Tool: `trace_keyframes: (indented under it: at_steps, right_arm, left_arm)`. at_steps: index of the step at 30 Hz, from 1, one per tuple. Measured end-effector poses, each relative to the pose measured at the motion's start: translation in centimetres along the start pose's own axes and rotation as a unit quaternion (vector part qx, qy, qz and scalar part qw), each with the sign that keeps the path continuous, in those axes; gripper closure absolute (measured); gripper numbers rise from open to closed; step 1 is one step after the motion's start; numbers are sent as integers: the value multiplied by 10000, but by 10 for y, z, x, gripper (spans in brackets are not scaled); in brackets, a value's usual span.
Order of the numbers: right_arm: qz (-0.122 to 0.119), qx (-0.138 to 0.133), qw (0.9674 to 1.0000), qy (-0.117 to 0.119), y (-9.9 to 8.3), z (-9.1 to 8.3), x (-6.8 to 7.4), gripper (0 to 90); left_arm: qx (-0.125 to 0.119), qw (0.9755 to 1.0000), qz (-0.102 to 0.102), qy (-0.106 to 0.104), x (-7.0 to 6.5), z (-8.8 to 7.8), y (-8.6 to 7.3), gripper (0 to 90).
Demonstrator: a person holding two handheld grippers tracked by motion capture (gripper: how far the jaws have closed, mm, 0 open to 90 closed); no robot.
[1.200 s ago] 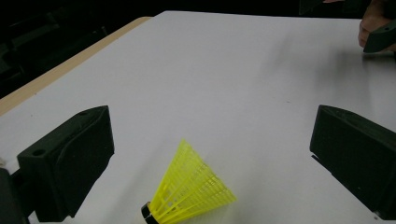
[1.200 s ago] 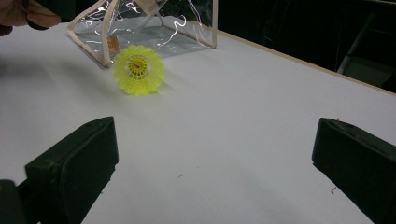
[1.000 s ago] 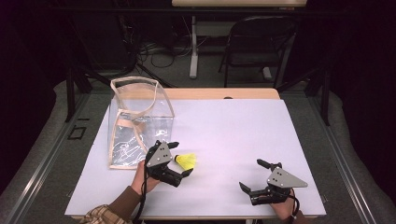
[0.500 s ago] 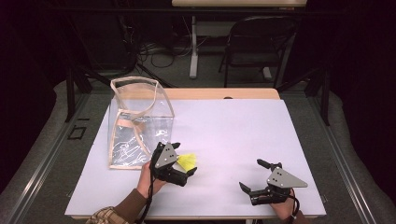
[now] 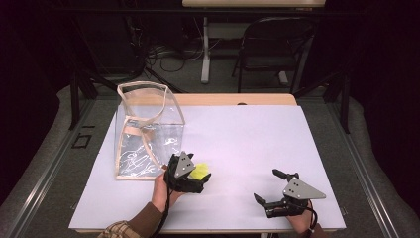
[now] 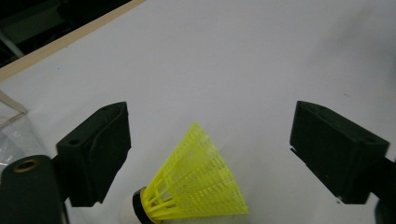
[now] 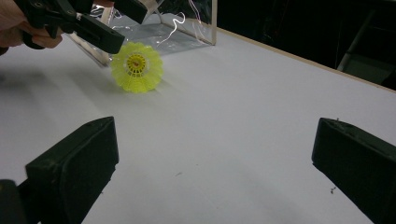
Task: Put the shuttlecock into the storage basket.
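Yellow shuttlecock [image 6: 196, 186] lies on the white table [image 5: 237, 144], just right of the clear bag [image 5: 146, 134]. Your left gripper [image 5: 195, 179] straddles it, jaws just closing, not yet pinching. Clamp the skirt next; right gripper [image 5: 272, 186] waits unclenched, near right

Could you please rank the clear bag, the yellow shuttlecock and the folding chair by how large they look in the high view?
1. Clear bag, largest.
2. Folding chair, a little smaller, though it stands farther off.
3. Yellow shuttlecock, much the smallest.
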State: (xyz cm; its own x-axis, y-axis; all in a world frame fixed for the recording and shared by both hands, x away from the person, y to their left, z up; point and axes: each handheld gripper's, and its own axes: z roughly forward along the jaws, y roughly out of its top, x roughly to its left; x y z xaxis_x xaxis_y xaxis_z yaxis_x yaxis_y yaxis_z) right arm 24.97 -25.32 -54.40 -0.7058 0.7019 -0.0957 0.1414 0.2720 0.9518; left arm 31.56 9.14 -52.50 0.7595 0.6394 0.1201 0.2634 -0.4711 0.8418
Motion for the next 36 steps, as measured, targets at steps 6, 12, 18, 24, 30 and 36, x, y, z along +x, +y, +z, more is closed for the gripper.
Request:
trace_keyframes:
  at_steps: [6,12,18,24,30,36]
  right_arm:
    - [3,-2,10000,1,0,0,0,0]
    - [3,16,10000,2,0,0,0,0]
    - [8,17,10000,3,0,-1,0,1]
    - [18,23,10000,13,0,-1,0,1]
    - [-1,27,10000,14,0,-1,0,2]
    - [24,12,10000,19,0,-1,0,3]
  left_arm:
    - [154,9998,-46,103,0,5,-2,255]
    - [256,9994,-84,212,0,11,-3,335]
    - [339,9991,-92,246,-1,17,-5,458]
    - [395,9986,-130,322,0,21,-7,577]
    - [384,9986,-128,347,1,23,-10,679]
    - [329,9988,-69,364,0,23,-12,759]
